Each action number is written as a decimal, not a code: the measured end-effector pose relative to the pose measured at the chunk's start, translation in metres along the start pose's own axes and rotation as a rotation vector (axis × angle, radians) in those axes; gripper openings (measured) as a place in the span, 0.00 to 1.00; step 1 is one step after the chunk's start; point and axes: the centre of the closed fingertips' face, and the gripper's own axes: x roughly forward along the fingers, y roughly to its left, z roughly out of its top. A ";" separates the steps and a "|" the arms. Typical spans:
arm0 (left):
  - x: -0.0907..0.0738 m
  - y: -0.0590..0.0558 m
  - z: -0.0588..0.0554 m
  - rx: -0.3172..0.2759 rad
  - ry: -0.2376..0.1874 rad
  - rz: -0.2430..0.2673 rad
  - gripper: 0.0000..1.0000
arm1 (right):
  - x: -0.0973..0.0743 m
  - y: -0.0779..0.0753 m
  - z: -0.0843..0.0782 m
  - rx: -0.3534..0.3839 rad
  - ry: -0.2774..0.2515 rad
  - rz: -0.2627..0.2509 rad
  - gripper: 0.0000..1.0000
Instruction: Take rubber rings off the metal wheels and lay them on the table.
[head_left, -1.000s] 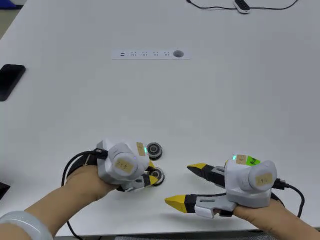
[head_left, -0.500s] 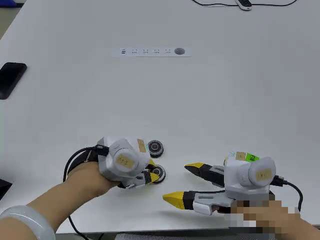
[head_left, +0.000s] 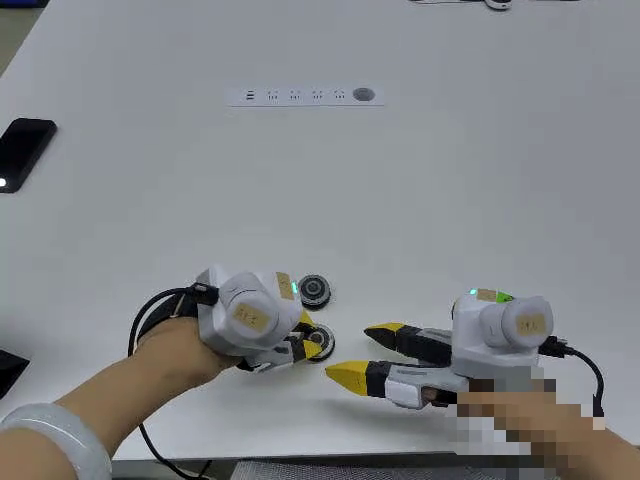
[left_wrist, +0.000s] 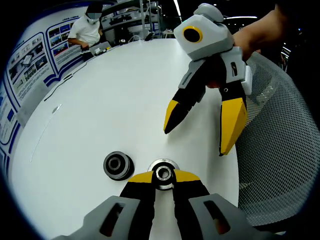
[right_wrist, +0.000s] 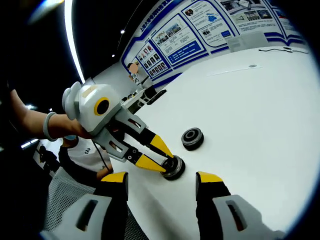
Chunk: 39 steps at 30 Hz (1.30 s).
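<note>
We pin the small rubber-ringed metal wheel (left_wrist: 163, 172) to the white table (left_wrist: 100, 100) between the closed jaws of our left gripper (left_wrist: 164, 177). That lets our right gripper (left_wrist: 195, 139), spread wide and empty, peel it. Another black-ringed wheel (left_wrist: 118, 165) lies just beside.

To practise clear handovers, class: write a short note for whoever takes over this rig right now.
Left gripper: shut on the near wheel, which sits on the table.
Right gripper: open, tips pointing at that wheel, short of it.
Second wheel: stands free beside the first, and looks to have its black ring on.
Done: nothing yet; no loose ring lies on the table.
Left: probably both rings to strip and lay down.
</note>
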 end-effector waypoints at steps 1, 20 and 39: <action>0.000 0.000 0.000 0.000 -0.001 0.000 0.13 | 0.001 -0.001 0.000 0.019 -0.002 0.000 0.54; 0.001 0.000 0.001 0.006 -0.007 -0.003 0.13 | 0.015 -0.013 0.007 0.190 -0.033 -0.009 0.41; 0.001 0.001 0.000 0.004 -0.020 -0.005 0.13 | 0.031 -0.012 0.002 0.284 -0.009 0.024 0.39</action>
